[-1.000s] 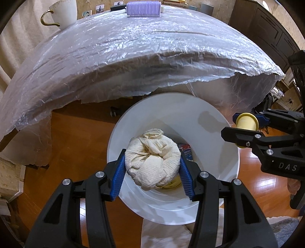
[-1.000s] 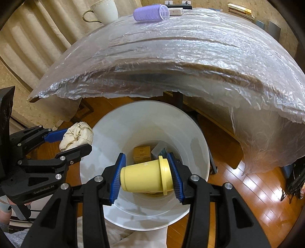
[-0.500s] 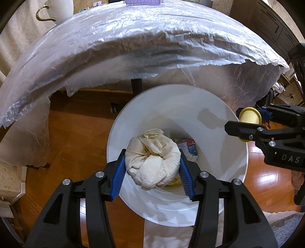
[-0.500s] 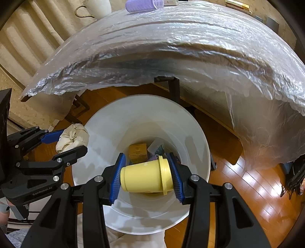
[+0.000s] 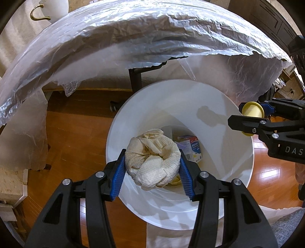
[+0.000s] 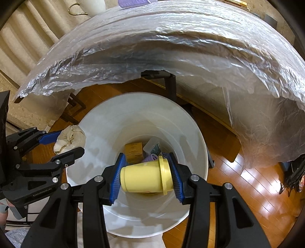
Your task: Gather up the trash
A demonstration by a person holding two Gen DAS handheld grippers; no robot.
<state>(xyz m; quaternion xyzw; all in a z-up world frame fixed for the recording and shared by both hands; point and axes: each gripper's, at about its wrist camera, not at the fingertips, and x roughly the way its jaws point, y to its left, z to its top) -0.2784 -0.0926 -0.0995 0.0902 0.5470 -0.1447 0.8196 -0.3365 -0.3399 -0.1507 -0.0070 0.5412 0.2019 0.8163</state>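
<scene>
My left gripper [image 5: 152, 171] is shut on a crumpled cream paper towel [image 5: 152, 162] and holds it over the mouth of a white bin [image 5: 219, 118]. The right gripper [image 6: 146, 175] is shut on a yellow lidded cup [image 6: 144, 175] lying sideways between the blue pads, also above the white bin [image 6: 106, 133]. Each view shows the other gripper at the bin's rim: the right gripper [image 5: 251, 122] with the yellow cup [image 5: 251, 110], the left gripper [image 6: 63, 143] with the paper towel [image 6: 70, 137]. At the bin's bottom lie a small blue-and-white carton [image 5: 192, 148] and a brown box [image 6: 133, 150].
A table draped in clear plastic sheet [image 5: 152, 34] overhangs the far side of the bin, with a black table leg [image 5: 135, 80] beneath. A white cup with a gold handle [image 5: 53, 9] and a purple roller [image 6: 133, 2] stand on it. Wooden floor [image 5: 76, 143] surrounds the bin.
Both views have crept a little closer over the bin, so more of its bottom and the table leg show. Both grips are unchanged.
</scene>
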